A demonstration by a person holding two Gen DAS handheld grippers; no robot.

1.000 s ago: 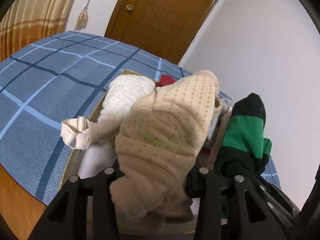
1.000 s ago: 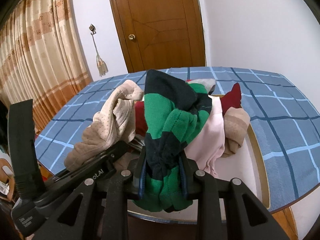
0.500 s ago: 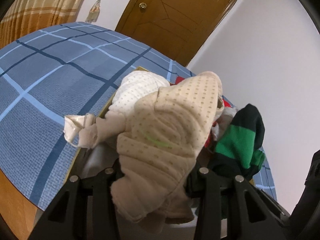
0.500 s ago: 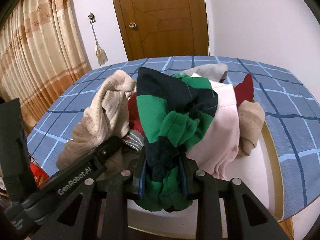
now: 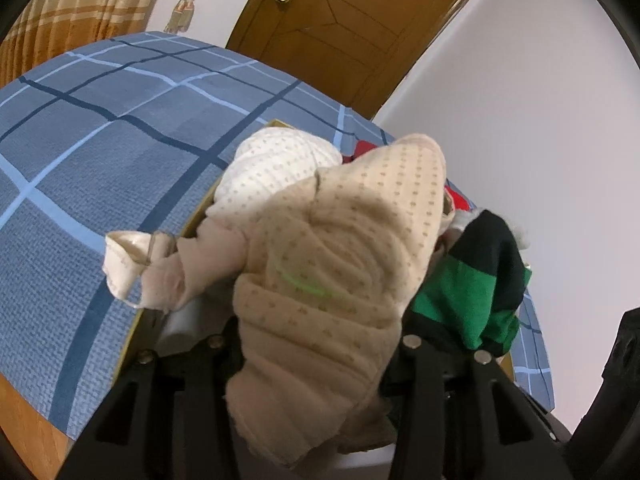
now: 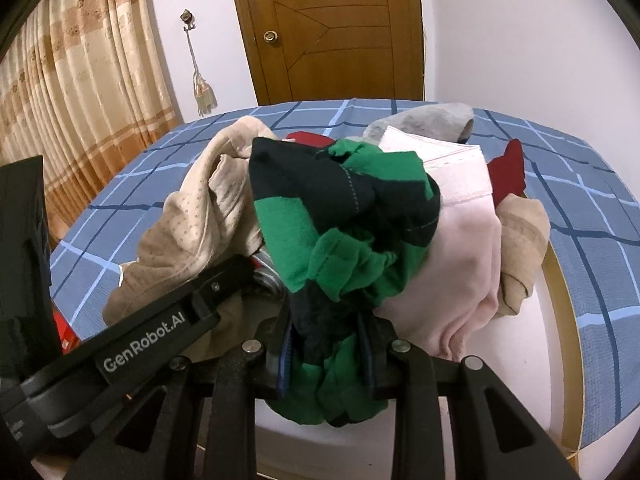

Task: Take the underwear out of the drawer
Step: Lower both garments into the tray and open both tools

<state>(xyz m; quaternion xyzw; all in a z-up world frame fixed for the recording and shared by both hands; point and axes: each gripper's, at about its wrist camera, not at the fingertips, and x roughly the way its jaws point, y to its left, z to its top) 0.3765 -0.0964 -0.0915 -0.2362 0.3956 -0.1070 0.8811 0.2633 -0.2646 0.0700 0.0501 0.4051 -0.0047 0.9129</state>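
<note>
A heap of underwear fills the white-lined drawer (image 6: 560, 280), which lies on a blue checked bedcover. My left gripper (image 5: 316, 344) has a beige dotted pair of underwear (image 5: 340, 260) bunched between its fingers. Its jaws are opening, but the cloth still sits pinched between them. My right gripper (image 6: 326, 332) is shut on a green and black striped pair (image 6: 340, 232), which stands up above the heap. That striped pair (image 5: 472, 280) also shows at the right of the left wrist view. The beige pair (image 6: 200, 216) hangs over the left gripper's black body (image 6: 140, 356) beside it.
In the drawer lie a pink garment (image 6: 460, 248), a red one (image 6: 508, 172), a grey one (image 6: 432, 120), a tan one (image 6: 520, 232) and a white dotted one (image 5: 280, 164). The bedcover (image 5: 100, 140) spreads to the left. Behind it are a wooden door (image 6: 340, 28) and curtains (image 6: 80, 100).
Both grippers have come a little lower and closer over the drawer's heap, each with its garment still between its fingers.
</note>
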